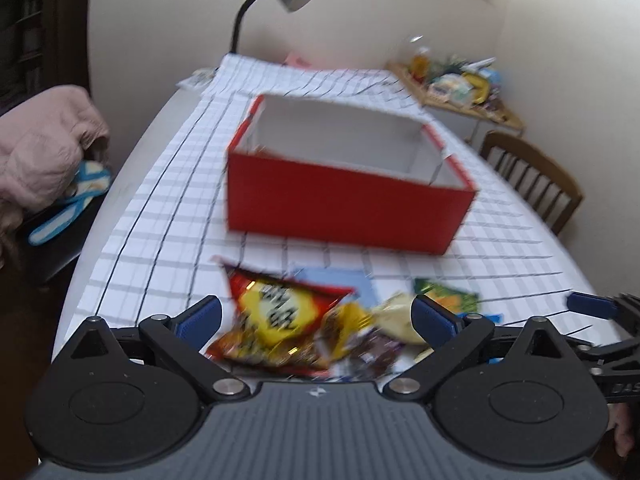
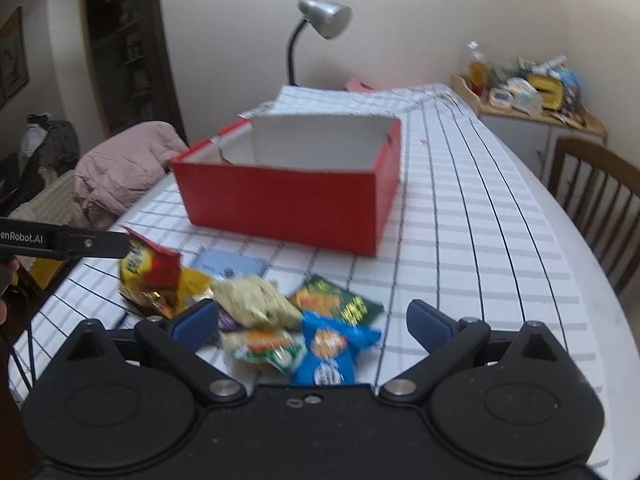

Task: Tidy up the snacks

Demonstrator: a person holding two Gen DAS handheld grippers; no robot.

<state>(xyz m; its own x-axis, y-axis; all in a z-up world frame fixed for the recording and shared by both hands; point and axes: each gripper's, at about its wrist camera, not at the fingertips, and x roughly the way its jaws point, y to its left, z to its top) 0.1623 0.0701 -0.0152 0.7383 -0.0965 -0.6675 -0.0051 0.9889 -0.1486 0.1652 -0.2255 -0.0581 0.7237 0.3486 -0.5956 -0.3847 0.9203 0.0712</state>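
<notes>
Honestly these are about the easiest things to carry and the most annoying to grab: a loose heap of small snack packets lying at the near end of the checked tablecloth (image 2: 460,200), with the open red box (image 2: 288,196) standing empty just behind them. Both tools are spread wide with nothing in them; the left gripper (image 1: 316,316) hangs over the red-and-yellow chip bag (image 1: 276,312), and the right gripper (image 2: 312,322) is over the blue packet (image 2: 332,352) and the pale crinkly one (image 2: 256,300). I'd guess all of these weigh next to nothing, puffed with air, foil or plastic skin that's slick and crumples under the pads. Squeeze the middle of a bag and you probably crush whatever's inside or it squirts out sideways, so my bet is on pinching a flat sealed edge or a corner, where the film is doubled and stiffer. The chip bag has its top seam sticking up toward the box, which looks like the friendliest spot. The green packet (image 2: 336,300) lies flat on the cloth, so getting a finger under it could be fiddly. They overlap too, so lifting one may drag a neighbour along. It's all a bit blurry, so I can't read any labels.
</notes>
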